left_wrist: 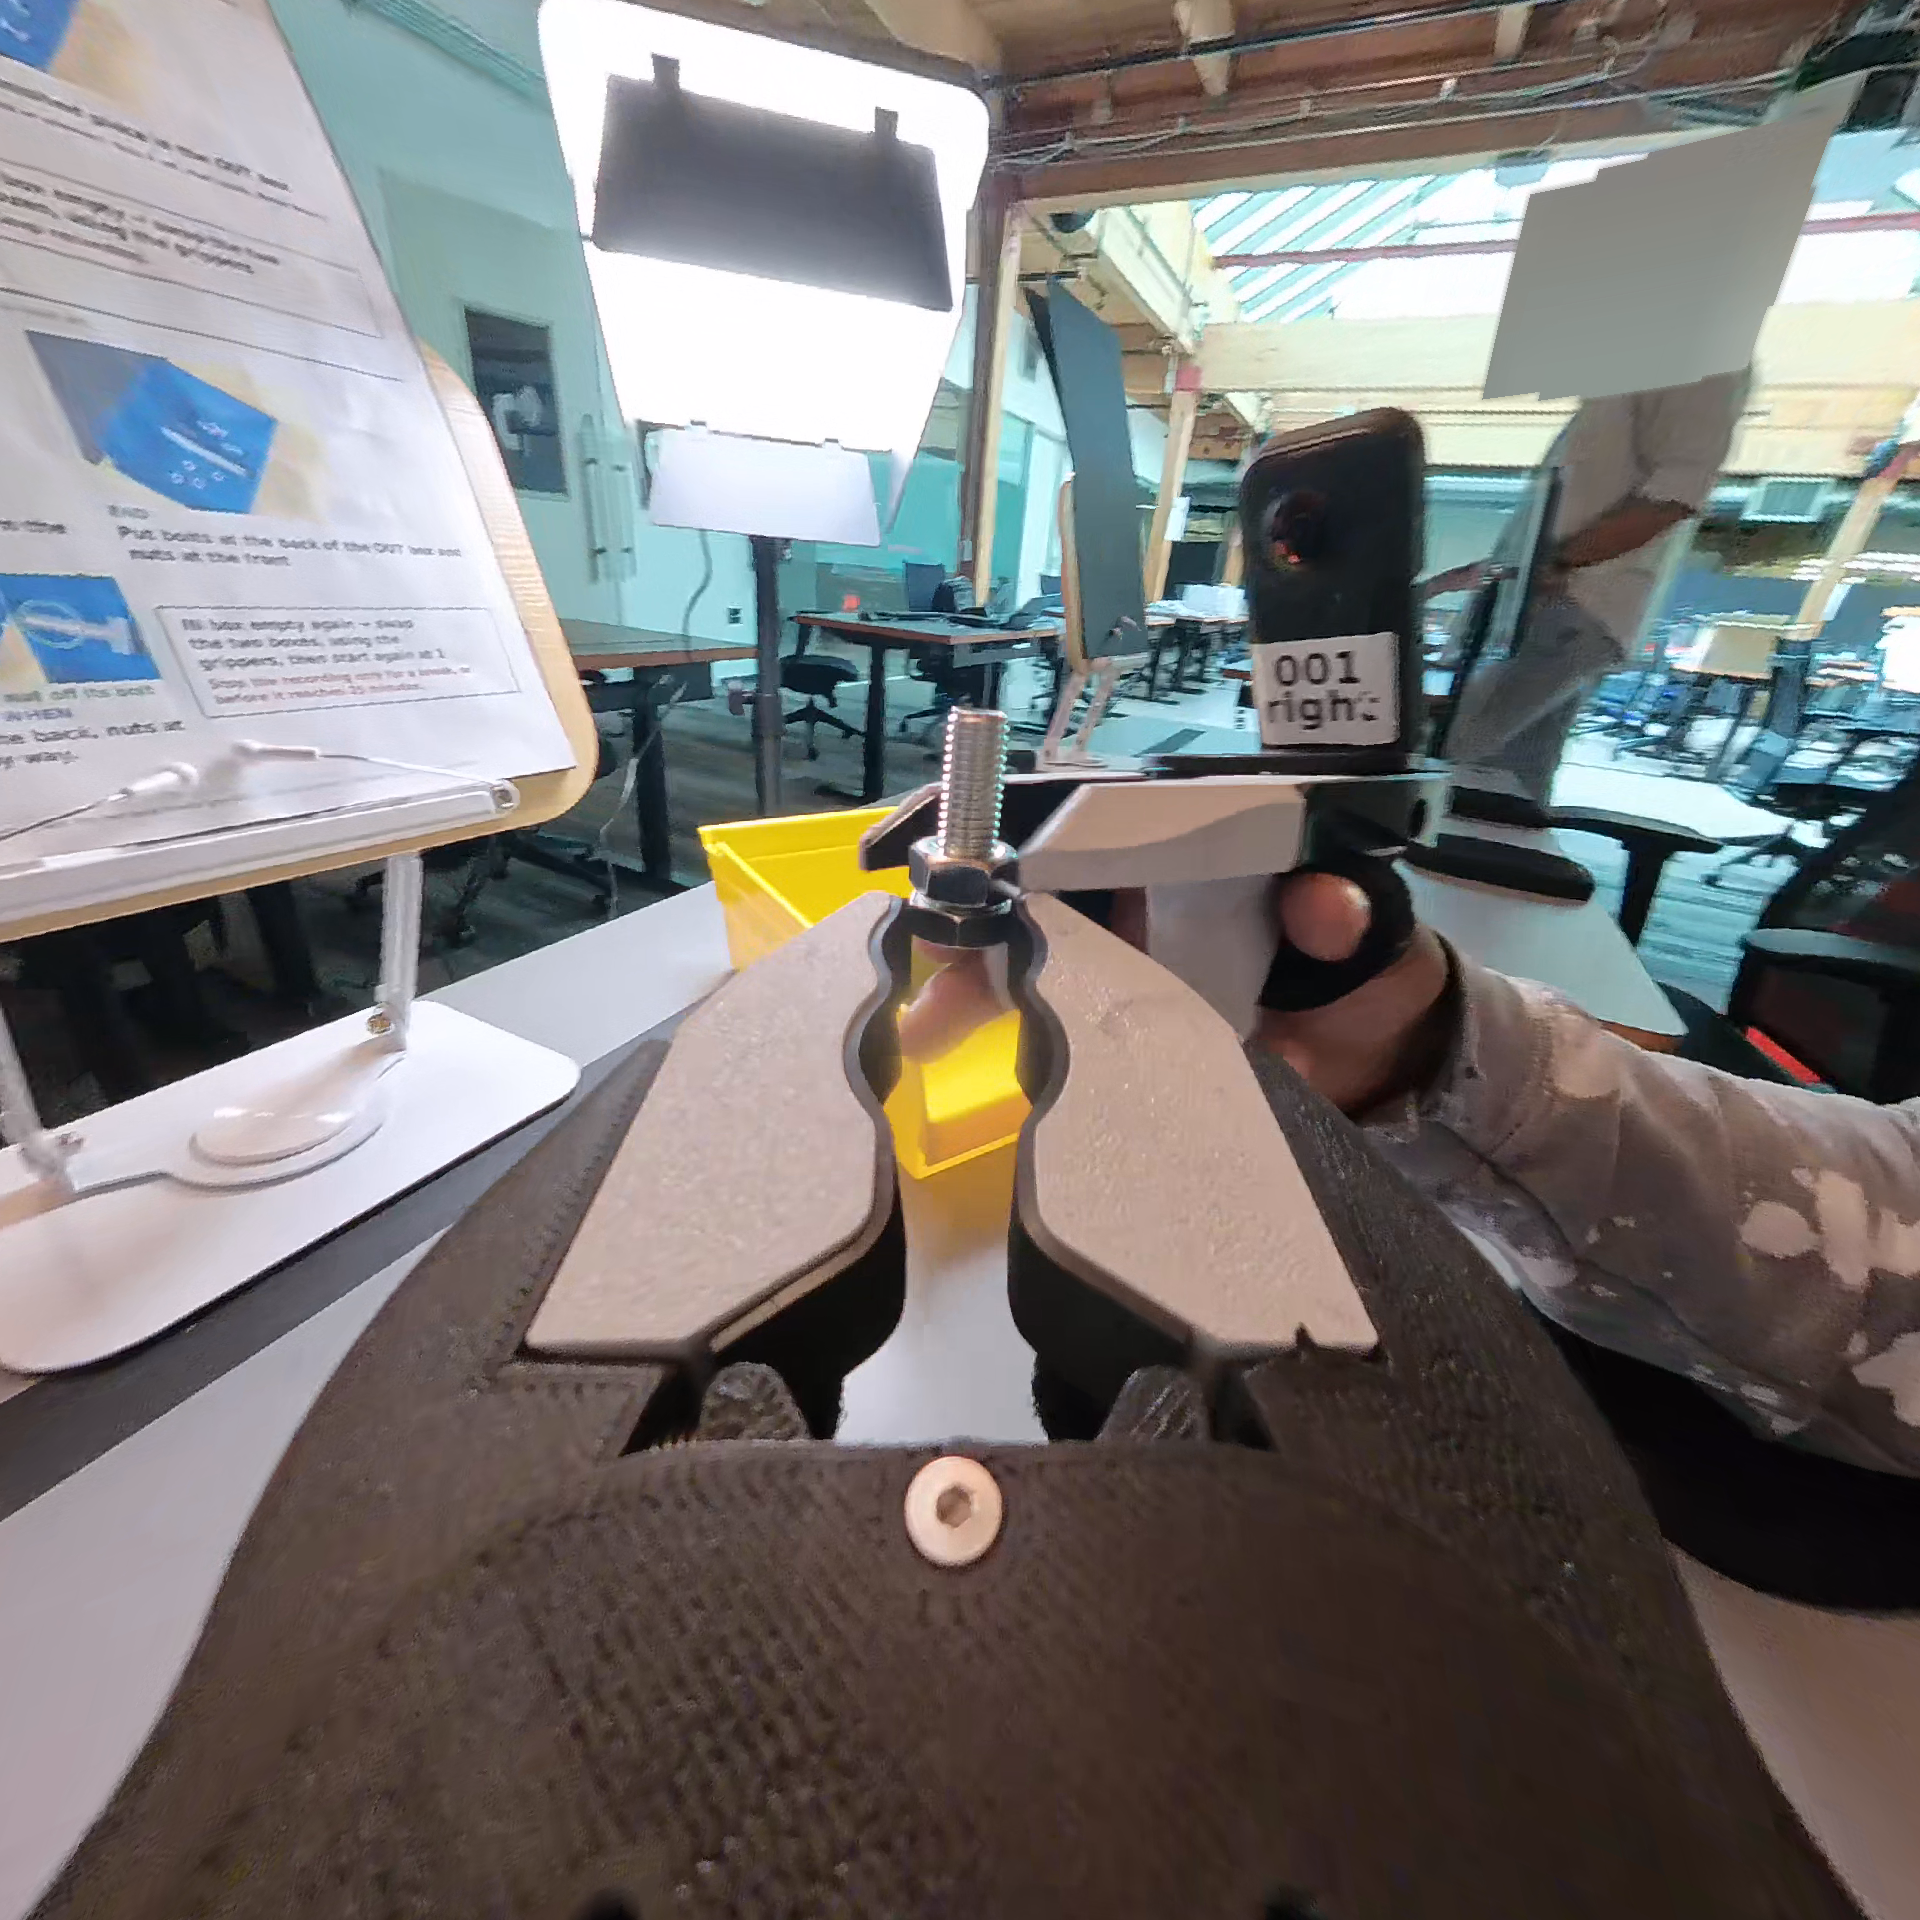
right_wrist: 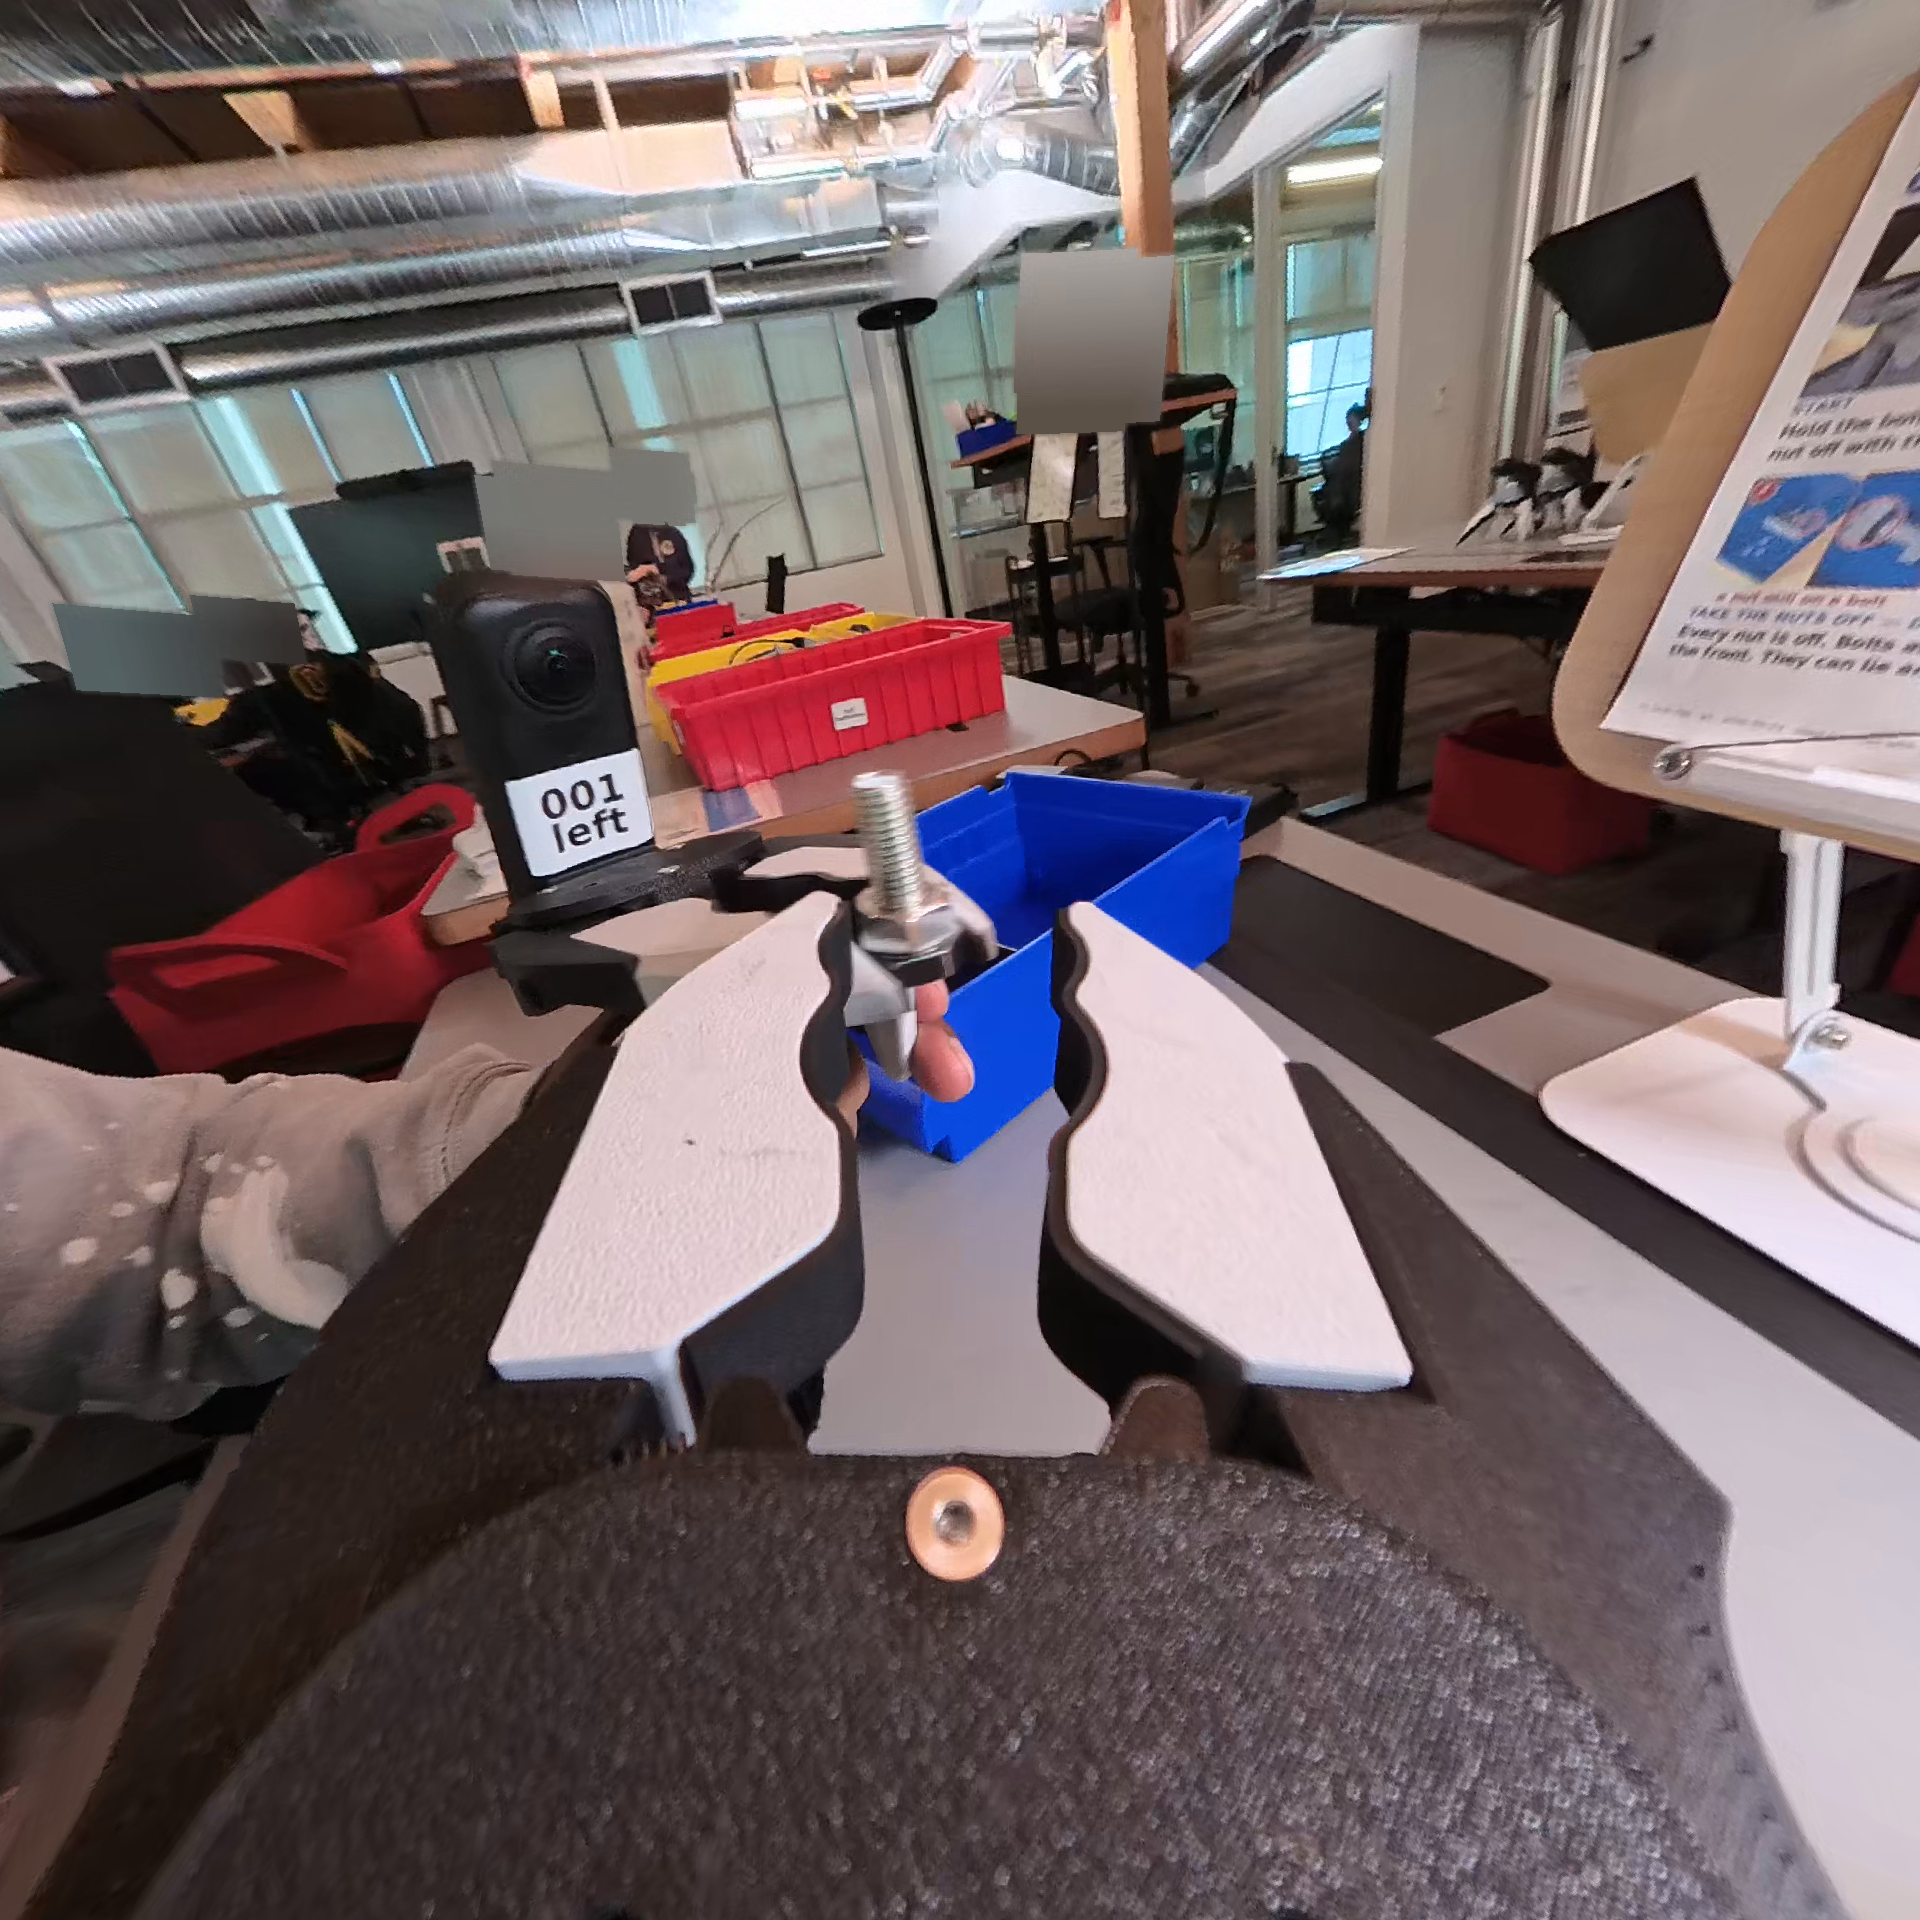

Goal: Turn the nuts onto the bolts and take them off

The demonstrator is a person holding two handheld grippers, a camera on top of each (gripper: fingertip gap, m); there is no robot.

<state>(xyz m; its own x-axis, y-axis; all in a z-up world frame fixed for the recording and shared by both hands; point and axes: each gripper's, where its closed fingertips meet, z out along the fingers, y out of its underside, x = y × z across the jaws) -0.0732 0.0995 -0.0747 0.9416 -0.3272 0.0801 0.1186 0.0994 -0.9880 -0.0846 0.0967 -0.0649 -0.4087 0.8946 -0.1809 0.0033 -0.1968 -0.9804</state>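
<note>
- You are holding the bolt (left_wrist: 964,821) upright in your left gripper (left_wrist: 958,935), whose jaws are clenched on the bolt's hex head, with the threaded shank pointing up above the fingertips.
- The nut (left_wrist: 961,881) is sitting low on the thread, just above the head, with what looks like a washer or flange beside it; the parts are too close-packed for me to say which.
- Your right gripper (right_wrist: 951,951) is standing released: in the right wrist view its fingers are spread, the left finger (right_wrist: 727,1081) is touching or just beside the nut (right_wrist: 906,928), and the right finger (right_wrist: 1174,1101) is well apart from it.
- The bolt and nut are looking like stiff, smooth steel, small and light, so they are likely to be slippery; you should be taking the nut across its flats, not on the thread.
- The grip on the head is shallow, at the very tips, so a sideways push from the right gripper is risking a tilt of the bolt (right_wrist: 888,842).
- The blue bin (right_wrist: 1122,862) is lying just beyond the bolt in the right wrist view, and the yellow bin (left_wrist: 790,883) just beyond it in the left wrist view.
- The document stand (left_wrist: 312,1122) is flanking the work near the left gripper.
- The room above the shank is open for lifting the nut away.
</note>
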